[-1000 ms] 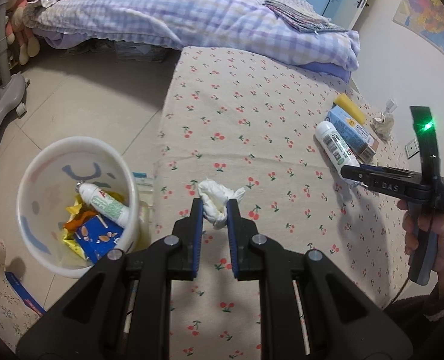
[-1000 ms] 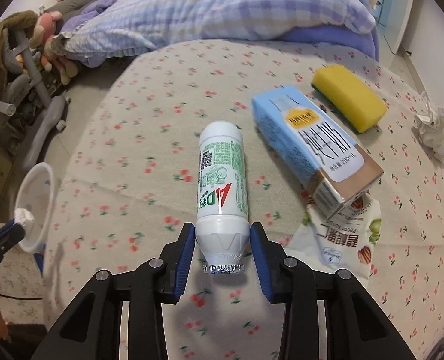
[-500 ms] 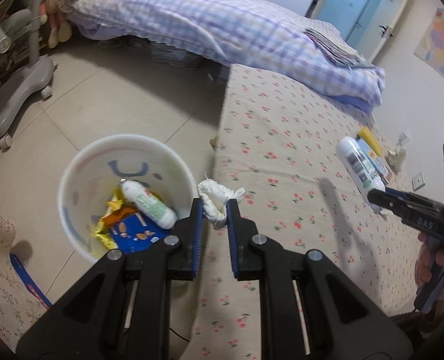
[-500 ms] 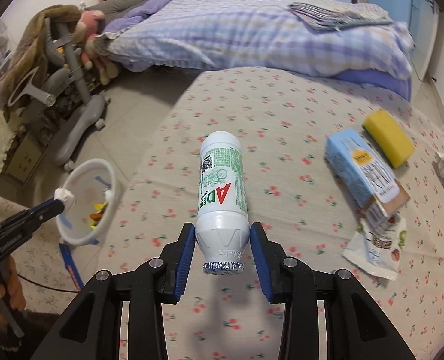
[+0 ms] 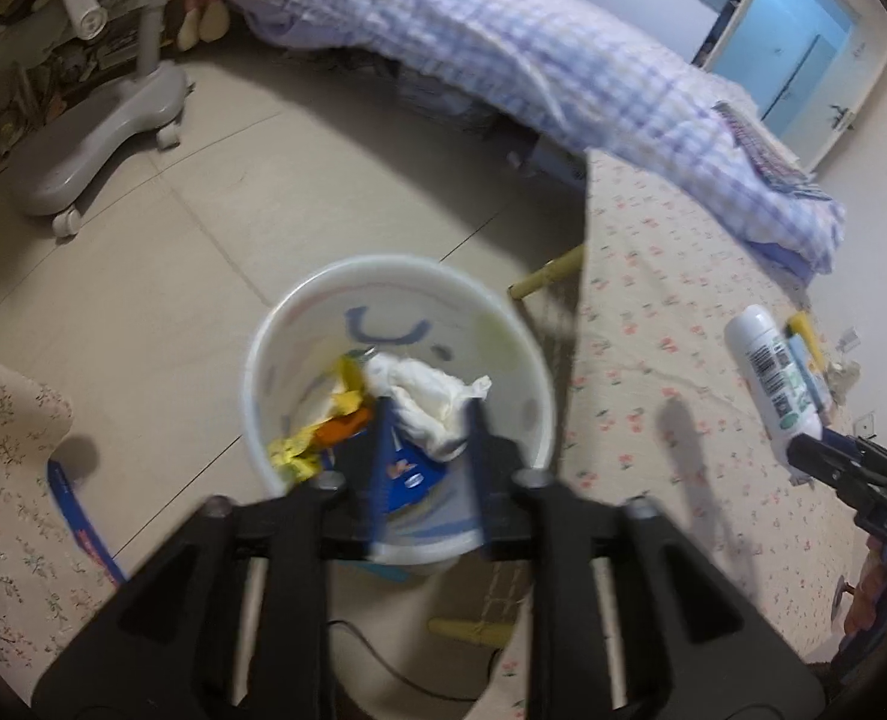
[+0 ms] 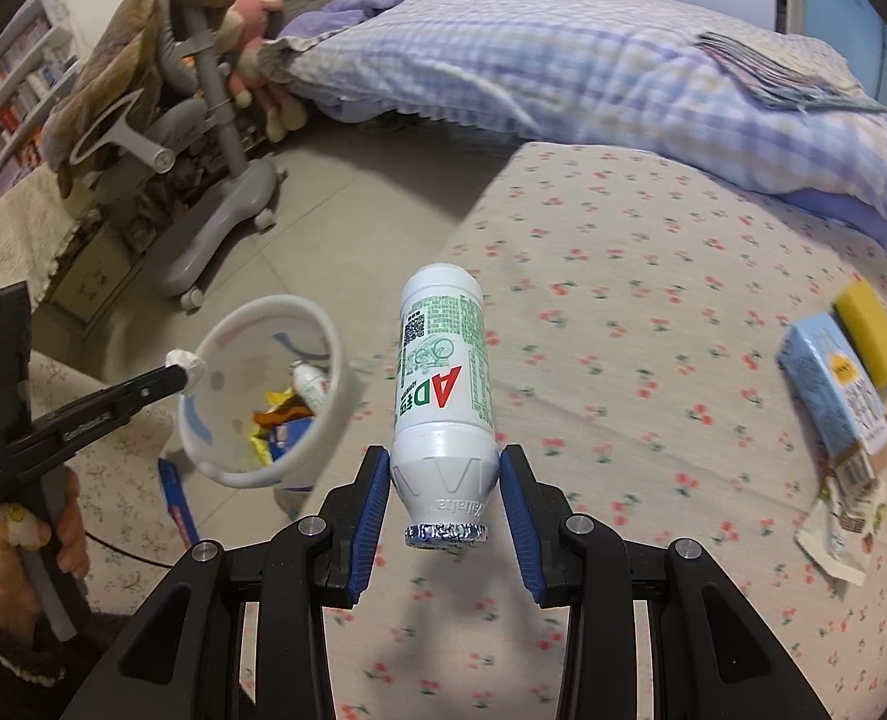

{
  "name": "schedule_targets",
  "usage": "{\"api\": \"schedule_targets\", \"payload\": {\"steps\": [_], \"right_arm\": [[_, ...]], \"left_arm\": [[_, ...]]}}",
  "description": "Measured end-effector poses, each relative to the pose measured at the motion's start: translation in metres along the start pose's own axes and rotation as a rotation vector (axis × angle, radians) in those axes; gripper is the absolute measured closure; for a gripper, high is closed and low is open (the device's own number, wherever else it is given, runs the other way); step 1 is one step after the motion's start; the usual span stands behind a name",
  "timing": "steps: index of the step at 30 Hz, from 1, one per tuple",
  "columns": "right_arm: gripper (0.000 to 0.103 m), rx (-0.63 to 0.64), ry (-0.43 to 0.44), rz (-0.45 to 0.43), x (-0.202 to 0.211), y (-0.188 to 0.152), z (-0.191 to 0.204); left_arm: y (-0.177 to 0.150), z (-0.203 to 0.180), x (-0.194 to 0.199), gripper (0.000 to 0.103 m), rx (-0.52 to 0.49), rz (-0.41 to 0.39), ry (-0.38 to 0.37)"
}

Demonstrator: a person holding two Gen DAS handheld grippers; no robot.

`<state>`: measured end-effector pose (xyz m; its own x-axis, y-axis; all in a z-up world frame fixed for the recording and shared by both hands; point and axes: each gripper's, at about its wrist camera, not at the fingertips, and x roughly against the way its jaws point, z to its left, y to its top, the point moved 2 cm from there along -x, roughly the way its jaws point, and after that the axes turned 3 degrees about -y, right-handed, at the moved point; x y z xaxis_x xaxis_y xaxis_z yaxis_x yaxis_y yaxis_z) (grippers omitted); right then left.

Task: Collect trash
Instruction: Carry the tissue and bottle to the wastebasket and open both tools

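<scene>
My left gripper (image 5: 428, 403) hangs over the white trash bin (image 5: 275, 360) on the floor. Its jaws are opening, with a crumpled white tissue (image 5: 419, 384) loose between them above the wrappers in the bin. In the right wrist view the left gripper (image 6: 179, 375) shows the tissue (image 6: 186, 365) at its tip, over the bin's rim (image 6: 323, 324). My right gripper (image 6: 443, 468) is shut on a white drink bottle (image 6: 440, 360) with green print, held above the cherry-print tablecloth (image 6: 623, 300). The left wrist view shows that bottle (image 5: 770, 378) at the right.
A blue carton (image 6: 827, 384), a yellow sponge (image 6: 869, 330) and a snack wrapper (image 6: 845, 528) lie on the table's right side. A grey wheeled chair base (image 5: 101, 144) stands on the tiled floor behind the bin. A bed with a checked quilt (image 6: 563, 60) runs along the back.
My left gripper swung from the table to above the bin and its jaws spread apart around the tissue. My right gripper lifted the bottle off the cloth and carried it toward the bin.
</scene>
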<state>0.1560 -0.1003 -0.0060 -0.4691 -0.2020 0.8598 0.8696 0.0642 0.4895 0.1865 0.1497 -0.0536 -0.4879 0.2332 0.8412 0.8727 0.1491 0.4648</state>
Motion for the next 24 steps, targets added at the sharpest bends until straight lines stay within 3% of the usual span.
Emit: {"api": "schedule_targets", "payload": {"steps": [1, 2, 3, 8, 14, 24], "right_arm": [[0.064, 0.007, 0.005, 0.003, -0.002, 0.001, 0.006], [0.064, 0.012, 0.009, 0.005, -0.004, 0.002, 0.010], [0.064, 0.020, 0.015, 0.008, -0.007, 0.003, 0.017], [0.064, 0.050, 0.042, 0.028, -0.022, 0.009, 0.045], [0.064, 0.087, 0.069, 0.066, -0.049, 0.015, 0.083], [0.064, 0.113, 0.086, 0.106, -0.088, 0.019, 0.118]], "left_arm": [[0.000, 0.005, 0.000, 0.043, 0.015, 0.002, 0.017], [0.000, 0.011, 0.001, 0.026, 0.030, -0.001, 0.039], [0.000, 0.014, 0.002, 0.021, 0.036, -0.004, 0.053], [-0.005, 0.037, 0.003, 0.018, 0.006, 0.041, 0.190], [-0.005, 0.051, 0.012, 0.013, -0.020, 0.042, 0.268], [-0.001, 0.056, 0.019, 0.011, -0.014, 0.029, 0.258]]}}
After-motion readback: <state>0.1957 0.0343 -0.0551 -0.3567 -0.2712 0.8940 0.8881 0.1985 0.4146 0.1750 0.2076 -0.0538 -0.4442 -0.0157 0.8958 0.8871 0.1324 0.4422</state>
